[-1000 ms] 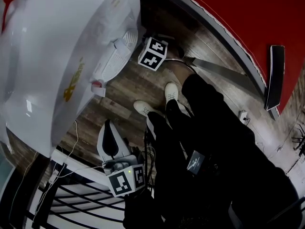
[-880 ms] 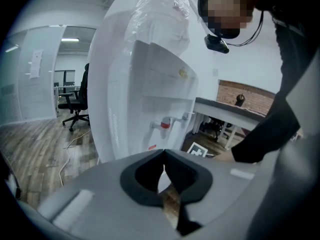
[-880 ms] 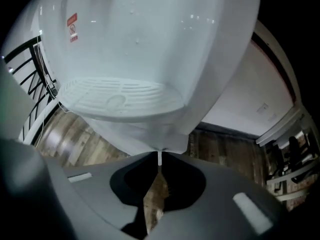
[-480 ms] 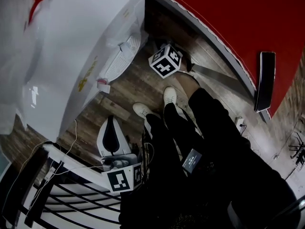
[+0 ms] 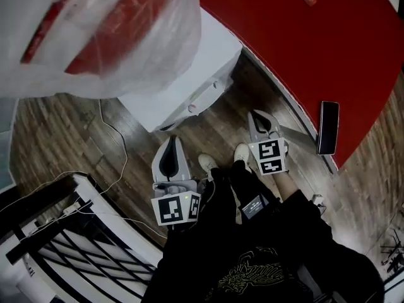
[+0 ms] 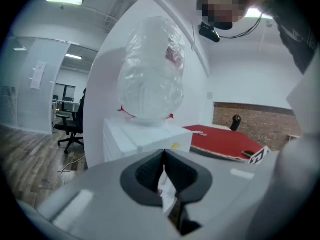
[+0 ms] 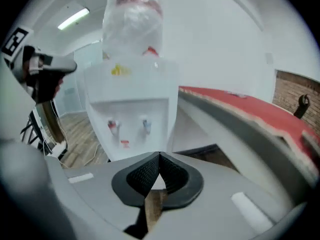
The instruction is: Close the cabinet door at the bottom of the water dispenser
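The white water dispenser (image 5: 189, 84) stands at the top of the head view, its bottle (image 5: 95, 30) wrapped in clear plastic. In the right gripper view its front (image 7: 131, 109) shows the taps, and the gripper's body hides the bottom cabinet door. My left gripper (image 5: 171, 142) hovers over the wooden floor in front of the dispenser, jaws shut and empty (image 6: 163, 154). To its right, near the red counter's edge, my right gripper (image 5: 257, 114) is also shut on nothing (image 7: 159, 156). Neither gripper touches the dispenser.
A red counter (image 5: 303, 49) curves along the right with a black phone (image 5: 328, 128) on its edge. A black metal rack (image 5: 76, 251) and loose cables (image 5: 107, 144) lie at the lower left. The person's white shoes (image 5: 207, 163) stand between the grippers. An office chair (image 6: 75, 124) is far behind.
Both grippers have risen from down by the dispenser's base. The right one pulled back from the dispenser's foot to beside the person's legs. The head view has lifted, and the whole dispenser top shows.
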`<state>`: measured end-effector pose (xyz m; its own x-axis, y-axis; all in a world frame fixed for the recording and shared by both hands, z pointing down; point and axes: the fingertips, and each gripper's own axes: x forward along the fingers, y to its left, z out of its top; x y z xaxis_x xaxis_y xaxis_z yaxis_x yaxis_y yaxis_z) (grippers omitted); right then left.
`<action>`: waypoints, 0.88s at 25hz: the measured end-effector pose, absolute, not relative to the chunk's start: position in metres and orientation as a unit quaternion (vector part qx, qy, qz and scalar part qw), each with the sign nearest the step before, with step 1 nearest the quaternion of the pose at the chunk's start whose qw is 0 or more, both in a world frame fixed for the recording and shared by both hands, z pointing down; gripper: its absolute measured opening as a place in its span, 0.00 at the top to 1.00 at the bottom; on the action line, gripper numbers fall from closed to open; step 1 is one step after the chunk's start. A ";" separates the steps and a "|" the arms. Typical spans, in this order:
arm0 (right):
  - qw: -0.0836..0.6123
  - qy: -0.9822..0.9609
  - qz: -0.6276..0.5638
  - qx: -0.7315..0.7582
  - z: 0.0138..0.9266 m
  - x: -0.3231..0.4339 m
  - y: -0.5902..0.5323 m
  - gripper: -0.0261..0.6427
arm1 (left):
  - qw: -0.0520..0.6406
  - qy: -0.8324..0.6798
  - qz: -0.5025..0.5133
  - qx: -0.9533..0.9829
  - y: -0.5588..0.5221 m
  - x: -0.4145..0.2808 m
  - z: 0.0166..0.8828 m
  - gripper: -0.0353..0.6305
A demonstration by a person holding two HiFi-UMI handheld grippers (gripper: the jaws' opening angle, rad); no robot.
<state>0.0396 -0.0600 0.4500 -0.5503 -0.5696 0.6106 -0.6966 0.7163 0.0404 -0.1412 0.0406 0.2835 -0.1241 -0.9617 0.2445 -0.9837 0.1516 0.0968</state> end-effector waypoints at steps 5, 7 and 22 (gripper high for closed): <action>0.220 -0.903 0.066 0.363 0.312 0.024 -0.038 0.96 | 0.113 -0.745 0.021 0.657 0.061 -0.143 0.212 0.94; 0.189 -0.910 0.053 0.366 0.260 0.018 -0.037 0.96 | 0.103 -0.750 -0.002 0.654 0.066 -0.148 0.181 0.94; 0.071 -0.922 -0.011 0.380 0.074 -0.003 0.005 0.96 | 0.036 -0.750 -0.021 0.660 0.080 -0.150 0.074 0.94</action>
<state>-0.0029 0.0050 0.0742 -0.7017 -0.7019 0.1221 -0.6988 0.7115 0.0742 -0.1496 0.0796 0.0740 -0.1270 -0.9916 0.0254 -0.9886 0.1286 0.0787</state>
